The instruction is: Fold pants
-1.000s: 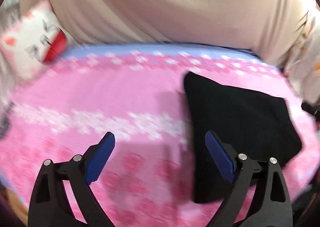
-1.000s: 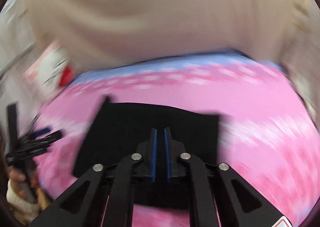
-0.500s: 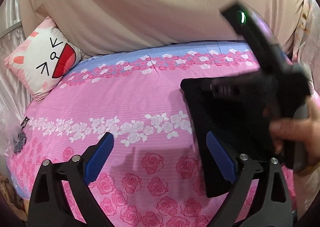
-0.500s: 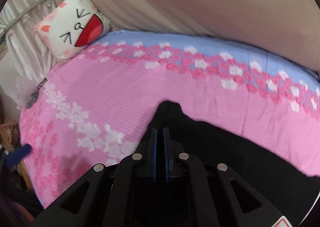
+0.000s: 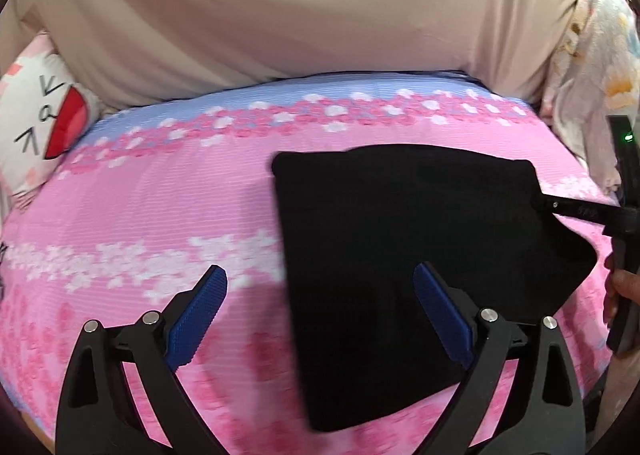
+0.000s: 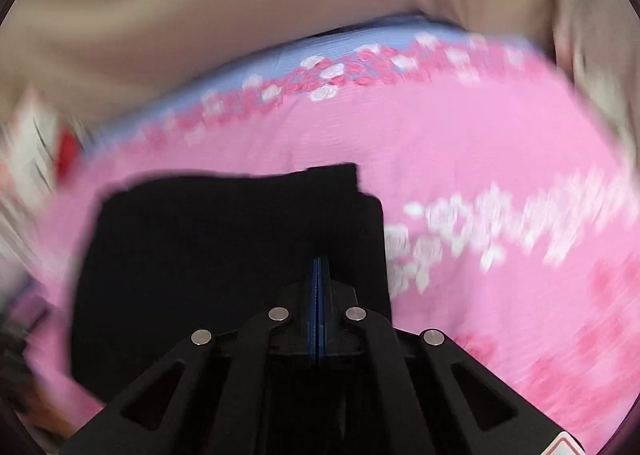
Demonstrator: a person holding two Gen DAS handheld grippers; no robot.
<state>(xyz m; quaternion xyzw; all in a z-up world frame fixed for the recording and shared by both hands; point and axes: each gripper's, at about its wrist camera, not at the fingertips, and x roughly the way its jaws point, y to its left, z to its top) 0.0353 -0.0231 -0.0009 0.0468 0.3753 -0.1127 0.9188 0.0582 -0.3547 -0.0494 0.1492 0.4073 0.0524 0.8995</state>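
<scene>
The black pants (image 5: 404, 239) lie folded into a compact rectangle on the pink floral bed sheet (image 5: 160, 215). My left gripper (image 5: 320, 311) is open and empty, its blue pads spread above the pants' left edge. My right gripper (image 6: 320, 275) is shut with its blue pads pressed together over the pants (image 6: 224, 251); whether cloth is pinched between them cannot be told. In the left wrist view the right gripper (image 5: 548, 205) reaches in from the right and touches the pants' right edge.
A cat-face pillow (image 5: 36, 127) leans at the bed's far left corner. A beige curtain (image 5: 300, 7) hangs behind the bed. Floral fabric (image 5: 592, 67) hangs at the right. The sheet's blue band (image 6: 340, 51) runs along the far edge.
The right gripper swung from above the pants down to their right edge and its view turned right. The left gripper stayed open, shifting slightly toward the pants.
</scene>
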